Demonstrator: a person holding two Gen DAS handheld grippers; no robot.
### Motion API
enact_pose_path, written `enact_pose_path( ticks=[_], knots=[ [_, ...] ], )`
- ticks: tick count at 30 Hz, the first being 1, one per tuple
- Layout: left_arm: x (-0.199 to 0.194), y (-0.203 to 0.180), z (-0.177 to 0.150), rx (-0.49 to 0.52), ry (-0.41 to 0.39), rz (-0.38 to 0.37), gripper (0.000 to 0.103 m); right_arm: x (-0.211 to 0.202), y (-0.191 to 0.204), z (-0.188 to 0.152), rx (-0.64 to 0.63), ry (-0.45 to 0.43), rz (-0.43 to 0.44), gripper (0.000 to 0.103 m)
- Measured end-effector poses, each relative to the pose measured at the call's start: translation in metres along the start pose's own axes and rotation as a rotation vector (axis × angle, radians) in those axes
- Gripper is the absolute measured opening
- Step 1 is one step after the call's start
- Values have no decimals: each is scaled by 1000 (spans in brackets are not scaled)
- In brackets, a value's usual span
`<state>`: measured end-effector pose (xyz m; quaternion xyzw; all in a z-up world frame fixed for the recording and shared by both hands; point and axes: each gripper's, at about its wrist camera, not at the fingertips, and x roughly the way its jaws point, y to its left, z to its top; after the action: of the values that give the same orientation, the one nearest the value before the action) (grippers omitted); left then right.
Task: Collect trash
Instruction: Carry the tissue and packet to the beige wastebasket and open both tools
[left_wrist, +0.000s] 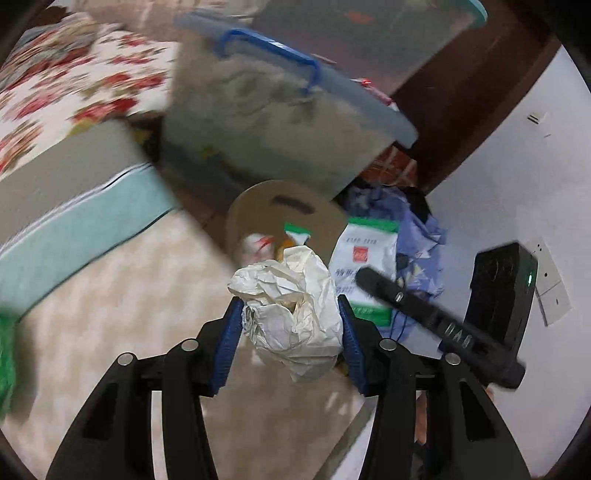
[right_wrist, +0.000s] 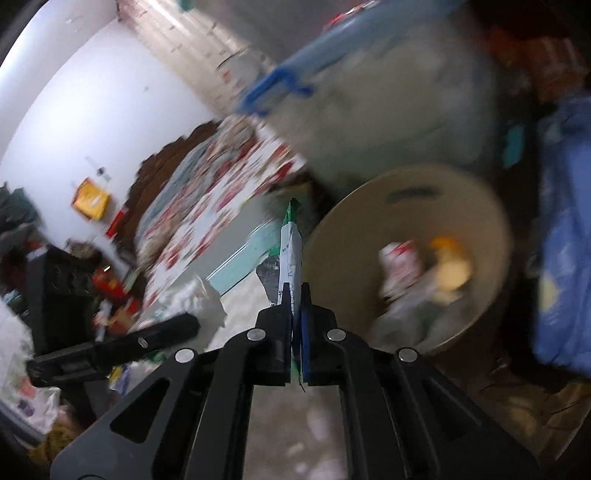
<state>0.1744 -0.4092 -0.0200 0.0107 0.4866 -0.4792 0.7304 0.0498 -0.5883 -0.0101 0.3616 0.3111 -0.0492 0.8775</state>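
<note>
My left gripper (left_wrist: 291, 317) is shut on a crumpled wad of white paper (left_wrist: 291, 306), held just in front of a round tan trash bin (left_wrist: 258, 206). The bin holds a red-and-white wrapper (left_wrist: 258, 243) and other scraps. My right gripper (right_wrist: 295, 295) is shut on a flat white-and-green packet (right_wrist: 290, 251), seen edge-on, held left of the bin's rim (right_wrist: 369, 199). That packet (left_wrist: 365, 258) and the right gripper also show in the left wrist view at right. The paper wad (right_wrist: 195, 299) and the left gripper's finger (right_wrist: 147, 339) show at lower left in the right wrist view.
A grey storage box with a blue handle (left_wrist: 273, 122) stands behind the bin. A bed with a floral cover (left_wrist: 74, 88) is at the left. Blue cloth (left_wrist: 417, 236) lies right of the bin by a white wall. The floor is pale tile (left_wrist: 122, 302).
</note>
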Motion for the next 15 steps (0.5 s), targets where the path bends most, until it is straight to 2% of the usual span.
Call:
enact_pose_path(
  ticks=[2,3,4,5,6,7,10,15],
  knots=[
    [19,-12,18,4,-3,2,69,0,-15,10,15,-21,-44,9],
    [29,-17,26,1,-7,19,78,5,-21,13,26,-17,-61,19],
    [35,-19,30,-4,-10,32,79,8,-29,17,40,-1,-68,33],
    [43,-20,35,-11,-3,39,79,11,-33,17,62,8,-69,74],
    [45,-20,36,-20,3,42,79,9,-40,20,83,-7,-70,85],
    [46,-18,36,-34,9,41,79,6,-41,19,85,-44,-78,84],
    [31,-14,26,-49,-7,22,79,1,-34,18,64,-72,-84,79],
    [-20,-7,-18,-1,-60,96,79,-7,-13,4,85,-99,-5,78]
  ],
)
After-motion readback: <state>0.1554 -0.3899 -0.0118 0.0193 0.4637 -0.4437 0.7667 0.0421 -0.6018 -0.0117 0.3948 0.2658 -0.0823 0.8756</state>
